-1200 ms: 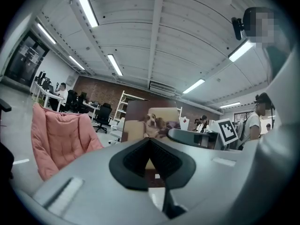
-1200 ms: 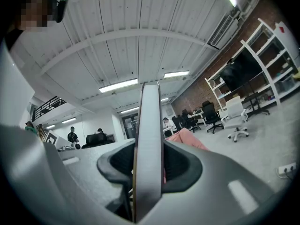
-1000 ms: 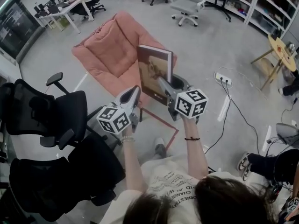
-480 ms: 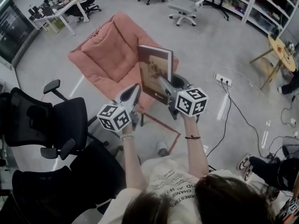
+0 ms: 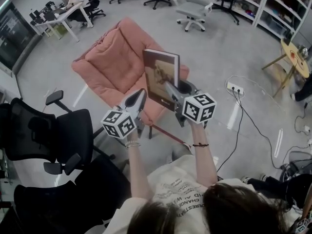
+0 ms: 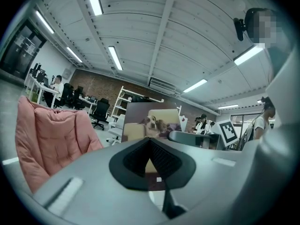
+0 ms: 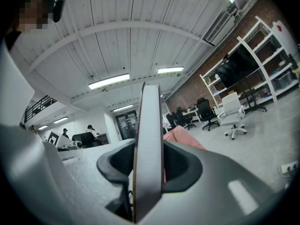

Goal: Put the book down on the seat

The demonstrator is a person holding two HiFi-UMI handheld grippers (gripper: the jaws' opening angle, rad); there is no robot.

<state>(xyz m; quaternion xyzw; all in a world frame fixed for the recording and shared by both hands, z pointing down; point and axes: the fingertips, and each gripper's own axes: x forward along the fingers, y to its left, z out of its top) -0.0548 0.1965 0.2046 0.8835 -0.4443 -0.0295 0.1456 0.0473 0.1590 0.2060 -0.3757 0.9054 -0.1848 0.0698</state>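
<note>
A brown hardcover book (image 5: 161,77) with a dog picture on its cover stands upright in the air, in front of the pink cushioned armchair (image 5: 114,57). My right gripper (image 5: 169,90) is shut on the book's lower edge. In the right gripper view the book's edge (image 7: 149,125) runs straight up between the pads of that gripper (image 7: 147,161). My left gripper (image 5: 141,94) hangs just left of the book, apart from it, its jaws shut and holding nothing. Past the left gripper's tips (image 6: 150,142) the cover (image 6: 152,123) and the armchair (image 6: 51,135) show.
Black office chairs (image 5: 48,130) crowd the left side. A power strip (image 5: 234,85) and cables lie on the floor at the right, near a small round wooden table (image 5: 295,50). Red tape (image 5: 170,131) marks the floor. A white swivel chair (image 5: 195,4) stands behind the armchair.
The book stays gripped at the same spot in the head view. The armchair and the black chairs have slid a little lower in that view, and the shoe by the red tape is gone.
</note>
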